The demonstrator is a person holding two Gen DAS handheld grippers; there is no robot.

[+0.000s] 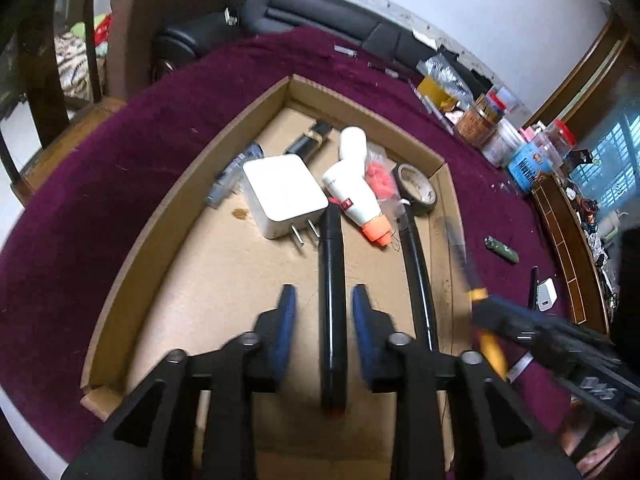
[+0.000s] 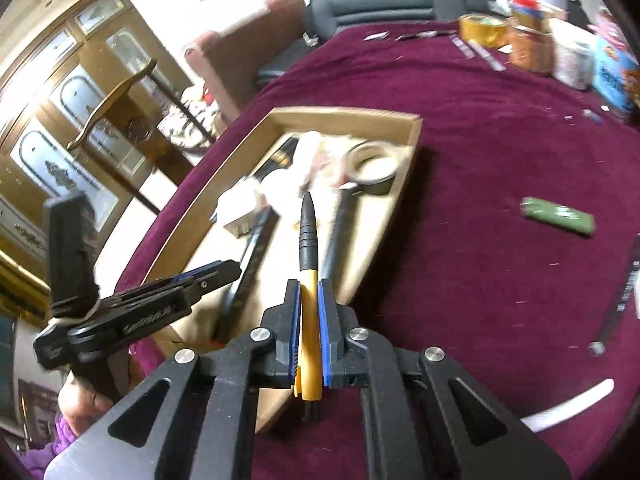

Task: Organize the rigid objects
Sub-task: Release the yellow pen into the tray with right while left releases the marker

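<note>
maroon cloth (image 2: 460, 184); pen (image 2: 309, 312) seemingly between tool (image 2: 309, 292) pads

No lettering is legible; the black tape roll (image 1: 416, 188) carries blurred print.

Inside the cardboard tray (image 1: 132, 236), the near left floor lay bare, open to a gripper from above. Two long black pens (image 1: 332, 312) ran lengthwise down the middle and right, narrowing the lanes there. The far end was crowded: white charger (image 1: 280, 194), white bottle (image 1: 354, 196) and tape roll (image 1: 416, 188) stood close together. On the burgundy cloth (image 2: 460, 184) right of the tray, only a green lighter (image 2: 558, 216) interrupted a broad stretch.
</note>
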